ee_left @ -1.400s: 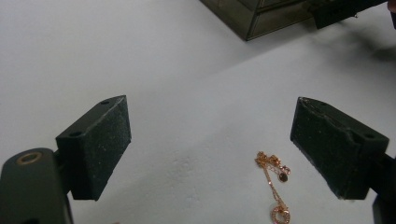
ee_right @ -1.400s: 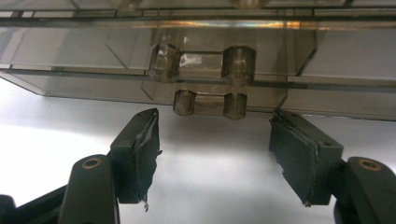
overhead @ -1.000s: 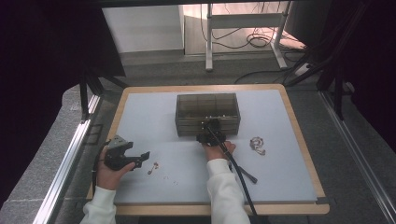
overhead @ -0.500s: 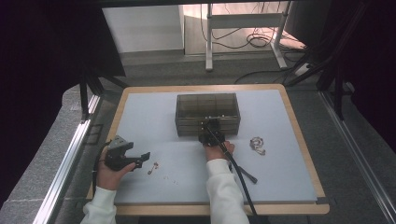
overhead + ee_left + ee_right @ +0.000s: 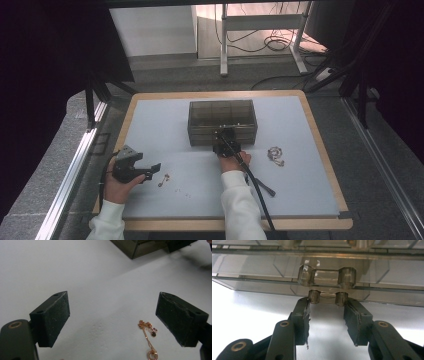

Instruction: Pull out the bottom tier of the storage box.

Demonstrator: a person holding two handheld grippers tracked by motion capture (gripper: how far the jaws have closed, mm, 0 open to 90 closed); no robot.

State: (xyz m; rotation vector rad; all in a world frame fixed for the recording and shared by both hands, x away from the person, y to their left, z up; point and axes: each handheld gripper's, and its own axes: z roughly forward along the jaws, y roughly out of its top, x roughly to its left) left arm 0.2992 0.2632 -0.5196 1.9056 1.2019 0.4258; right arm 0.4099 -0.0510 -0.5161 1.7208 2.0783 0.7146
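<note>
A person sits at a table (image 5: 150, 120) with a pale grey top and a light wooden rim, holding a black two-jaw gripper in each hand; white sleeves enter from the bottom of the high view.

A smoky, see-through plastic drawer box (image 5: 222, 122) stands near the middle of the table, toward its far side. The right gripper (image 5: 227, 145) is at the box's front face. In the right gripper view its jaws stand a little apart, one on either side of the lower drawer handle (image 5: 328, 297), a clear bar with two round posts. The jaw tips sit just beside the posts; whether they touch cannot be told. A second, larger handle (image 5: 327, 276) sits above it on the upper drawer.

The left gripper (image 5: 150, 171) rests low over the table at the near left, well apart from the box, its jaws spread wide with nothing between them. Just beyond its jaws lies a rose-gold necklace (image 5: 149, 338) with a small dark stone, loose on the table.

To the right of the box lies a silver-coloured piece of jewellery (image 5: 275, 154), in a small tangled heap on the table.
</note>
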